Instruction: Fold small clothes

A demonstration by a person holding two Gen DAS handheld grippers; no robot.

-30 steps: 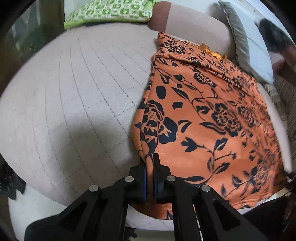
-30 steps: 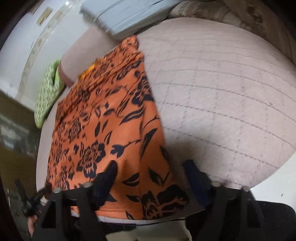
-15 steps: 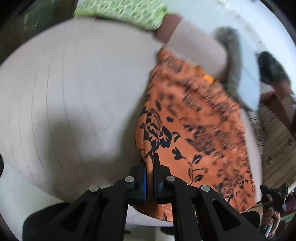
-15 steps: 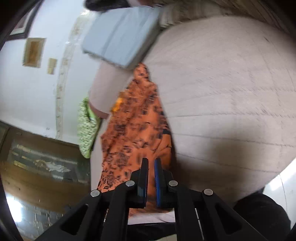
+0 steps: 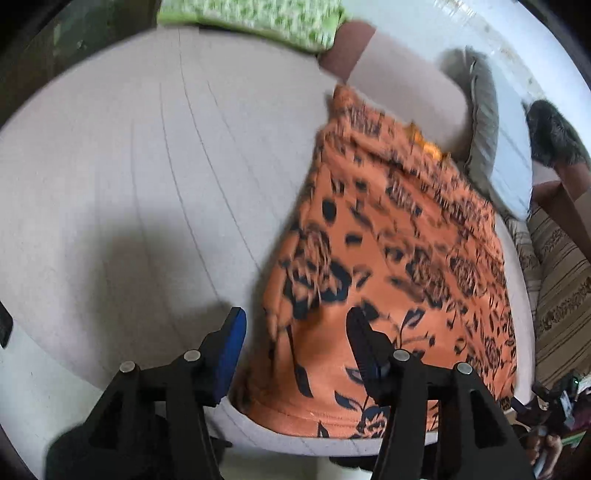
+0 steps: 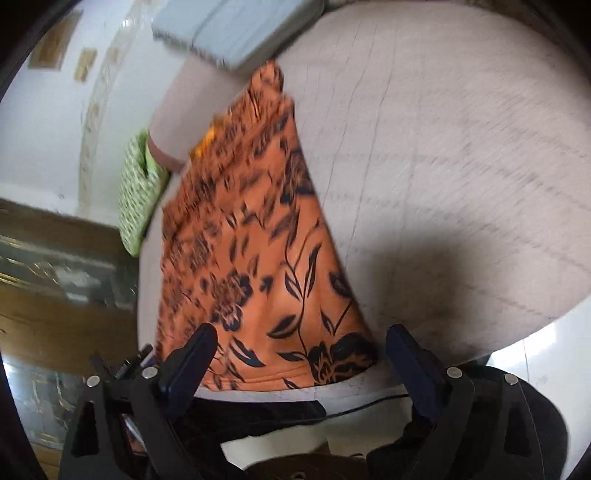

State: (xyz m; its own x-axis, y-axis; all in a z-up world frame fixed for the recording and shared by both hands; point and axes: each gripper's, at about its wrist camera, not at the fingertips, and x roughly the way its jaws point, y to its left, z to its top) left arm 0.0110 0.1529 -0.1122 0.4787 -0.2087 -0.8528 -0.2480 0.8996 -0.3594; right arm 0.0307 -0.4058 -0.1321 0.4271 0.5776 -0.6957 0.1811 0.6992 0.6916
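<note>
An orange garment with a black flower print [image 5: 399,266] lies flat on the pale quilted cushion [image 5: 147,192], reaching from the backrest to the near edge. My left gripper [image 5: 295,321] hovers over the garment's near left corner. Its jaws are opening and the cloth's left edge lies between them, untouched by the pads. In the right wrist view the same garment [image 6: 255,240] fills the left half of the cushion [image 6: 443,166]. My right gripper [image 6: 301,338] stands over its near right corner, jaws opening wide, with the hem under them and free of the pads.
A green patterned pillow [image 5: 258,18] and a grey-blue pillow [image 5: 491,129] lean on the backrest. A striped fabric [image 5: 561,288] lies off to the right. A wooden cabinet [image 6: 55,277] stands left of the sofa. A dark furry thing [image 5: 554,129] sits at the far right.
Both grippers were shut on the garment's near corners half a second ago and have let go. The cloth now lies on the cushion between the spread fingers.
</note>
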